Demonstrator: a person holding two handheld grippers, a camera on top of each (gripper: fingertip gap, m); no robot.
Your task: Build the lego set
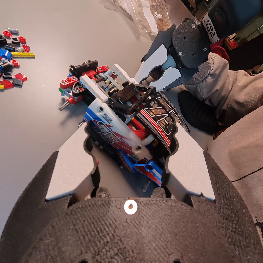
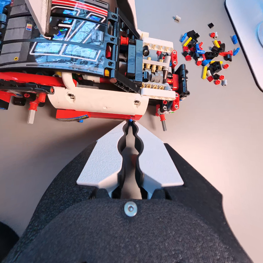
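Left gripper [image 1: 131, 136] clamps the lego car [image 1: 122, 125], tail cropped; right gripper [image 2: 130, 124] pinches a half-hidden blue pin [image 2: 130, 122]

Place: workshop or lab bench
Surface: plain grey table [image 1: 42, 113]
Clutter: loose lego pieces [image 2: 205, 56], clear plastic bags [image 1: 139, 15]
Background: dim shelving with gear [image 1: 242, 41]

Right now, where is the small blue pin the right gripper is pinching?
In the right wrist view, the blue pin sits between the right gripper tips, against the red panel at the lego car's lower edge.
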